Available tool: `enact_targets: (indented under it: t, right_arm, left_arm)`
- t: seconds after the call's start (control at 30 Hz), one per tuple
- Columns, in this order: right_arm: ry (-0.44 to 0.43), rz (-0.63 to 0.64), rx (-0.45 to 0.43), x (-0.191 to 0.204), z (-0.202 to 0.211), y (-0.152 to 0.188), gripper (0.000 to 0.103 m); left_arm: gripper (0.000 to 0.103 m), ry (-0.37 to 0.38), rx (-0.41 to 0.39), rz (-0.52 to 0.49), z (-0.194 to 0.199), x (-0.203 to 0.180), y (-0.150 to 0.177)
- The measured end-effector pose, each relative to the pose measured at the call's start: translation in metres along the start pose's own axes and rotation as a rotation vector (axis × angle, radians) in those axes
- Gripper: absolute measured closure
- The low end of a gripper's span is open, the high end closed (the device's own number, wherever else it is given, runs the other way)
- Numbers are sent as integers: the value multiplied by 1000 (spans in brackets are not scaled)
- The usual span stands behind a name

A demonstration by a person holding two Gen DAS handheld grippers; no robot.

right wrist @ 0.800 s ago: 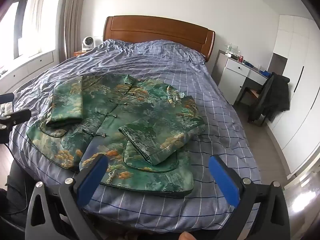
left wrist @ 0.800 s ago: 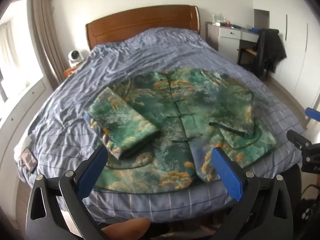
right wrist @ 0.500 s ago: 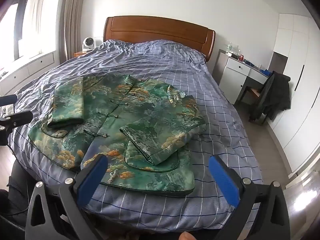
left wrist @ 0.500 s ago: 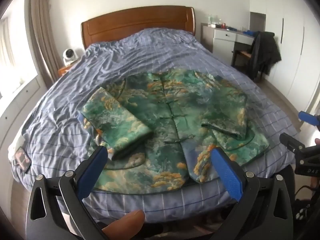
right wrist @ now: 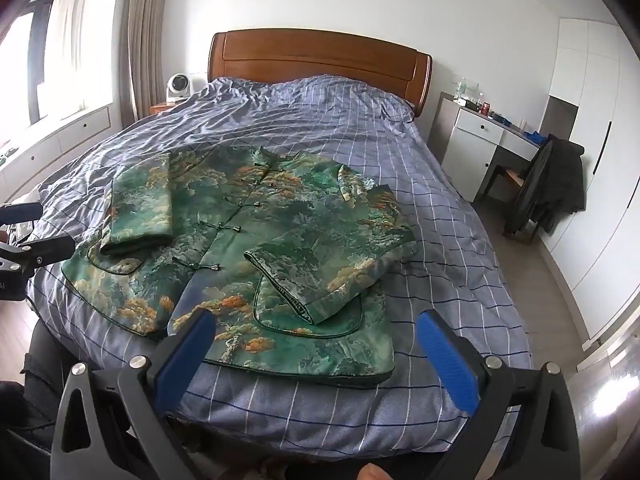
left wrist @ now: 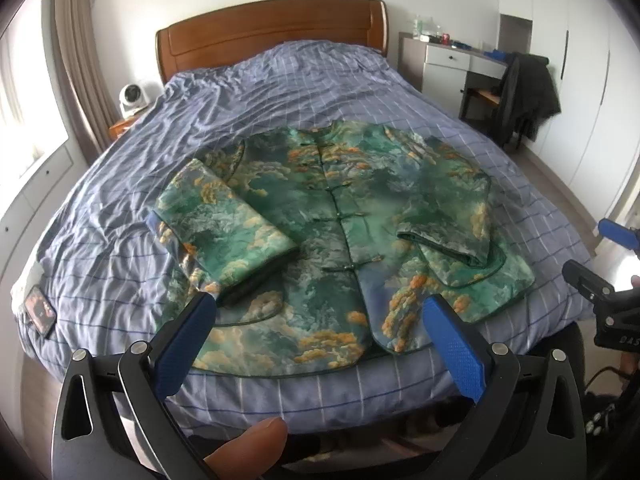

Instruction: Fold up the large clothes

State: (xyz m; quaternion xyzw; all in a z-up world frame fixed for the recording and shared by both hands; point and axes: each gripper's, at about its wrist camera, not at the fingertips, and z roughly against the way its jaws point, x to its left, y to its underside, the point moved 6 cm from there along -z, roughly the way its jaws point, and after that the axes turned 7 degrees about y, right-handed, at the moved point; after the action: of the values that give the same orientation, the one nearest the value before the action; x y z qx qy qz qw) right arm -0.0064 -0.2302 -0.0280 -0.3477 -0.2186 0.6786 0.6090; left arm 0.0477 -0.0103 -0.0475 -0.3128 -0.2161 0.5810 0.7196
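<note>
A green jacket (left wrist: 332,224) with orange cloud print and knot buttons lies flat, front up, on the bed (left wrist: 280,88). Both sleeves are folded in over its front: the left sleeve (left wrist: 224,224) and the right sleeve (left wrist: 452,216). The jacket also shows in the right wrist view (right wrist: 248,240). My left gripper (left wrist: 318,316) is open and empty, held above the hem at the foot of the bed. My right gripper (right wrist: 314,330) is open and empty, above the jacket's lower right corner. Each gripper shows at the edge of the other's view.
The bed has a purple checked cover and a wooden headboard (left wrist: 272,36). A phone (left wrist: 39,311) lies on the bed's left edge. A white desk (right wrist: 488,136) and a chair with a dark coat (right wrist: 552,188) stand right. A small fan (left wrist: 132,96) sits on the nightstand.
My left gripper has drawn back slightly and turned; the jacket sits a little higher in its view. The right view is almost the same. The jacket has not moved.
</note>
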Motion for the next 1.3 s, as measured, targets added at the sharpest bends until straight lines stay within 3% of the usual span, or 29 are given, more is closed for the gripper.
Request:
enact_targets:
  t: [1.3]
  right_arm:
    - [-5,-12,-12,-1,2,-5,0]
  left_arm:
    - [0,-15,10,25,4,8,-1]
